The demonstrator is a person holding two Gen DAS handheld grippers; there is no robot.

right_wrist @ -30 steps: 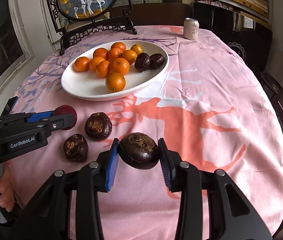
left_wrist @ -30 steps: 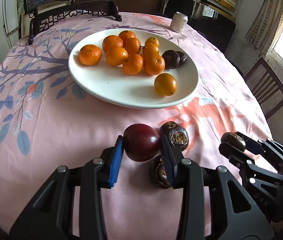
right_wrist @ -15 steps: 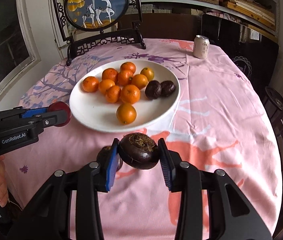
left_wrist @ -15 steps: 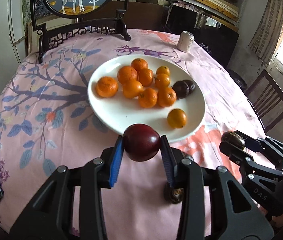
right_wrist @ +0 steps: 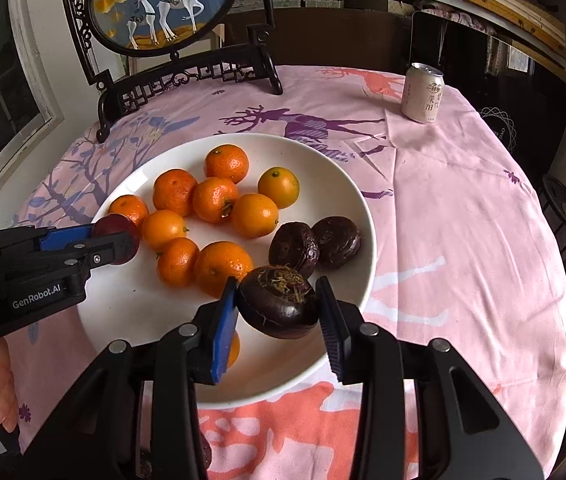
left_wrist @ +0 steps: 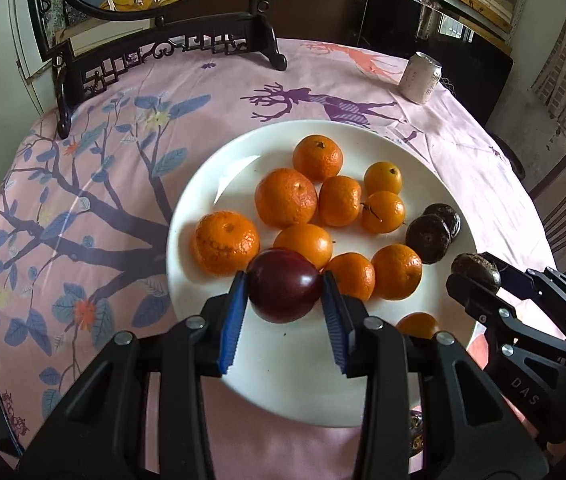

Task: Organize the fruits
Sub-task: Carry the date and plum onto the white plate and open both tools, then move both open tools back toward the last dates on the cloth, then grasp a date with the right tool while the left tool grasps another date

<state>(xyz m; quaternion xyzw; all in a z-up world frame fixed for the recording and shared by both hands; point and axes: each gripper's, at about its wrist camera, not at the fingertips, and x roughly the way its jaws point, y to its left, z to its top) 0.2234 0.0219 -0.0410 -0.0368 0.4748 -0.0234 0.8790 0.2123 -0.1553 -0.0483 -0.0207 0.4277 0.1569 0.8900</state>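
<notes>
My left gripper (left_wrist: 285,300) is shut on a dark red plum (left_wrist: 283,286) and holds it above the near part of the white plate (left_wrist: 211,184). My right gripper (right_wrist: 279,312) is shut on a dark brown water chestnut (right_wrist: 279,304) above the plate's near right rim (right_wrist: 363,280). The plate holds several oranges (left_wrist: 285,198) and two more dark chestnuts (right_wrist: 315,244). The right gripper also shows in the left wrist view (left_wrist: 473,276), and the left gripper in the right wrist view (right_wrist: 117,240).
A drink can (right_wrist: 421,92) stands at the far right of the pink tablecloth (right_wrist: 463,220). A framed deer picture on a black stand (right_wrist: 171,12) is at the table's far edge. A dark fruit (left_wrist: 415,432) lies on the cloth under my left gripper. Chairs stand to the right.
Both grippers have risen and moved forward with their fruits, from above the cloth to above the plate. The loose fruits on the cloth have dropped below the fingers.
</notes>
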